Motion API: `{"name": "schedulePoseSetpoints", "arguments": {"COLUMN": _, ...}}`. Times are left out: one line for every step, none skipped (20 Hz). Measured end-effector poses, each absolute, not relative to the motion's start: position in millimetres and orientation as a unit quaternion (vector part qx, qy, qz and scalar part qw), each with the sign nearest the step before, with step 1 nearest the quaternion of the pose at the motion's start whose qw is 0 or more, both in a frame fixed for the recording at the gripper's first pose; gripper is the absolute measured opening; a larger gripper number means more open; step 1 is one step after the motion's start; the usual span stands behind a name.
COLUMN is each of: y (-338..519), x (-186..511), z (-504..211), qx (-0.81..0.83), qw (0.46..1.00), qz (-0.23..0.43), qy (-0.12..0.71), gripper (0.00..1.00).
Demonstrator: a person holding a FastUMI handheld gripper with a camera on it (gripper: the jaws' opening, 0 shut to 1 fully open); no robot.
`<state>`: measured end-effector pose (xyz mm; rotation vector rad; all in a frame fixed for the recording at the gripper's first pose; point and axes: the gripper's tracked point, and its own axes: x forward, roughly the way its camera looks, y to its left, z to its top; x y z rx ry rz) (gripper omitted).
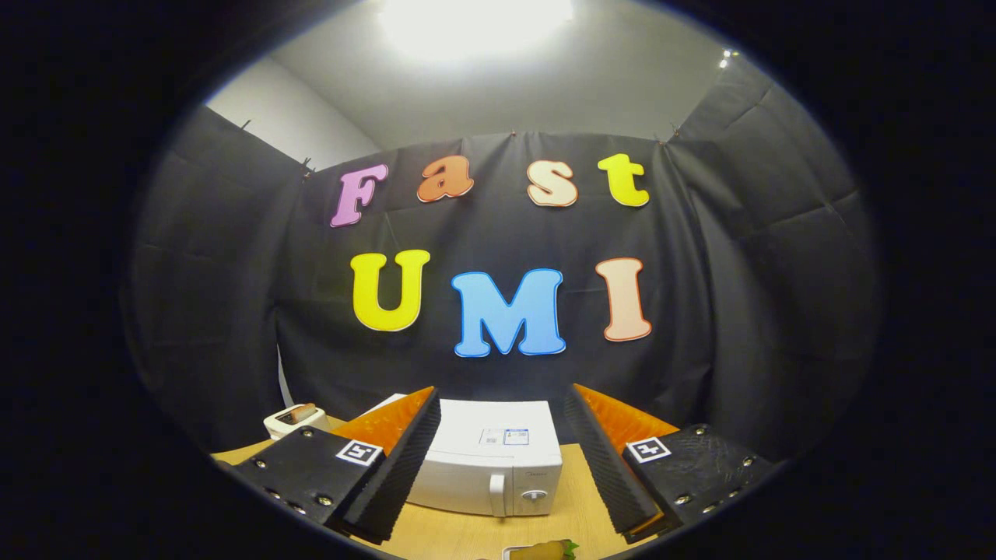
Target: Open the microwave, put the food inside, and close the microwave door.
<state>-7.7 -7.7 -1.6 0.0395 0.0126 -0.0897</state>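
The gripper [502,459] is held level and pointing forward, its two fingers [405,459] spread wide apart and angled outward, with nothing pressed between their ridged inner faces.

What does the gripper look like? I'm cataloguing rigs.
The gripper has two wedge-shaped fingers with ribbed inner faces. Each sits on a dark block with metal screws and a square black-and-white marker. No cables in view.
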Motion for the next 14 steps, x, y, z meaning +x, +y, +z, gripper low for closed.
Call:
{"name": "schedulePoseSetpoints", "arguments": {"y": -7, "x": -9, "z": -3, "qx": 0.021, "qw": 0.999, "qz": -0.047, "qy": 0.009, "gripper": 0.98}}
{"name": "schedulePoseSetpoints", "arguments": {"y": -5, "x": -9, "z": -3, "qx": 0.022, "qw": 0.999, "qz": -0.049, "qy": 0.010, "gripper": 0.98}}
{"name": "schedulePoseSetpoints", "arguments": {"y": -5, "x": -9, "z": -3, "qx": 0.019, "qw": 0.998, "qz": -0.052, "qy": 0.011, "gripper": 0.98}}
{"name": "schedulePoseSetpoints", "arguments": {"y": -5, "x": -10, "z": -6, "qx": 0.016, "qw": 0.998, "qz": -0.056, "qy": 0.011, "gripper": 0.98}}
{"name": "schedulePoseSetpoints", "arguments": {"y": -5, "x": -10, "z": -6, "qx": 0.012, "qw": 0.998, "qz": -0.059, "qy": 0.009, "gripper": 0.98}}
{"name": "schedulePoseSetpoints", "arguments": {"y": -3, "x": -9, "z": -8, "qx": 0.010, "qw": 0.998, "qz": -0.060, "qy": 0.008, "gripper": 0.98}}
{"name": "schedulePoseSetpoints", "arguments": {"y": 0, "x": -7, "z": -11, "qx": 0.009, "qw": 0.998, "qz": -0.058, "qy": 0.006, "gripper": 0.98}}
{"name": "schedulePoseSetpoints", "arguments": {"y": 3, "x": -6, "z": -15, "qx": 0.008, "qw": 0.998, "qz": -0.057, "qy": 0.005, "gripper": 0.98}}
{"name": "schedulePoseSetpoints", "arguments": {"y": 6, "x": -4, "z": -18, "qx": 0.007, "qw": 0.999, "qz": -0.052, "qy": 0.002, "gripper": 0.98}}
{"name": "schedulePoseSetpoints", "arguments": {"y": 9, "x": -1, "z": -25, "qx": 0.006, "qw": 0.999, "qz": -0.050, "qy": 0.002, "gripper": 0.97}}
{"name": "schedulePoseSetpoints", "arguments": {"y": 11, "x": 1, "z": -34, "qx": 0.005, "qw": 0.999, "qz": -0.045, "qy": 0.006, "gripper": 0.97}}
{"name": "schedulePoseSetpoints", "arguments": {"y": 13, "x": 6, "z": -44, "qx": 0.003, "qw": 0.999, "qz": -0.040, "qy": 0.008, "gripper": 0.98}}
{"name": "schedulePoseSetpoints", "arguments": {"y": 15, "x": 11, "z": -57, "qx": 0.001, "qw": 0.999, "qz": -0.035, "qy": 0.010, "gripper": 0.98}}
{"name": "schedulePoseSetpoints", "arguments": {"y": 13, "x": 16, "z": -72, "qx": 0.001, "qw": 0.999, "qz": -0.034, "qy": 0.015, "gripper": 0.98}}
